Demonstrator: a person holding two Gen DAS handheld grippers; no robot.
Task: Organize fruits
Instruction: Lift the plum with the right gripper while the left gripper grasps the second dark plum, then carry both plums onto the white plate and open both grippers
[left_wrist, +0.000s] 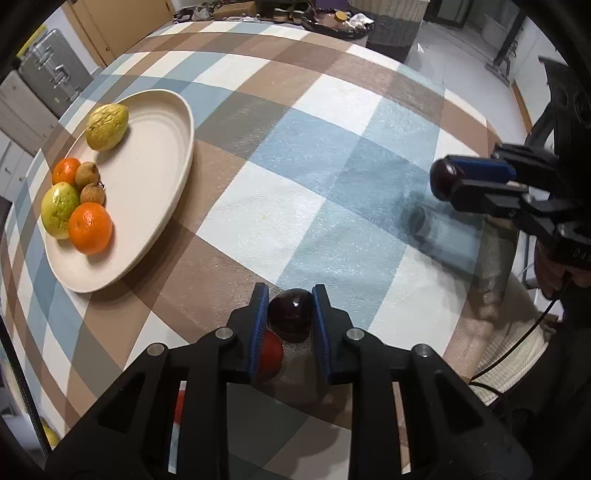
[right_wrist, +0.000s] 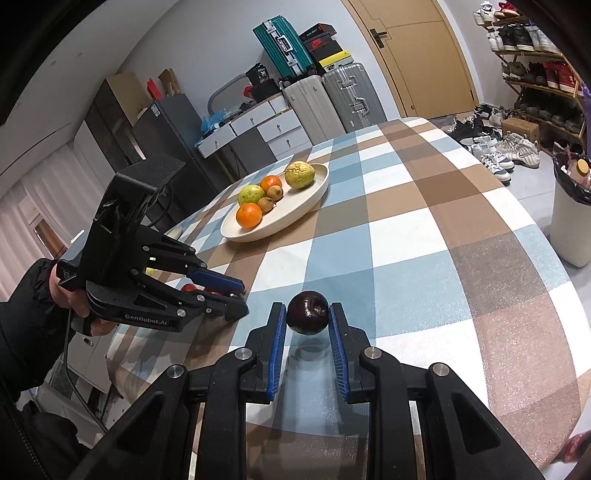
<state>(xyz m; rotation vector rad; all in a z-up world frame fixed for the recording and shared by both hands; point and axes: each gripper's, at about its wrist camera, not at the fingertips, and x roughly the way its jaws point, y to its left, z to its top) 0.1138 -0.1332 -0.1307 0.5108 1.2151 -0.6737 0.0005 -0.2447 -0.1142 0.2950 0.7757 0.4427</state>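
Both jaws are pinching fruit. My left gripper (left_wrist: 290, 312) is clamped on a dark plum (left_wrist: 290, 314) that sits on the counter (left_wrist: 332, 110), pads on its two sides. My right gripper (right_wrist: 307, 317) pinches a second dark plum (right_wrist: 308, 316), lifted clear of the cloth; its shadow lies below it.

Handling, my guess: light, smooth glossy skin, round, so it can squirt out or roll. Flesh bruises, so only a moderate squeeze. Take it across the widest part, pads level with the middle, not near the stem dimple.

The plate (left_wrist: 177, 155) is well apart from both plums, with oranges, green-yellow fruit and small brown ones already on it.

View differences: the left wrist shows a red fruit (left_wrist: 271, 354) just behind my left pad, touching or nearly touching the plum, and the whole plate interior with its free space. The right wrist shows the left gripper from outside, tipped steeply at the counter, and that my right plum is airborne.
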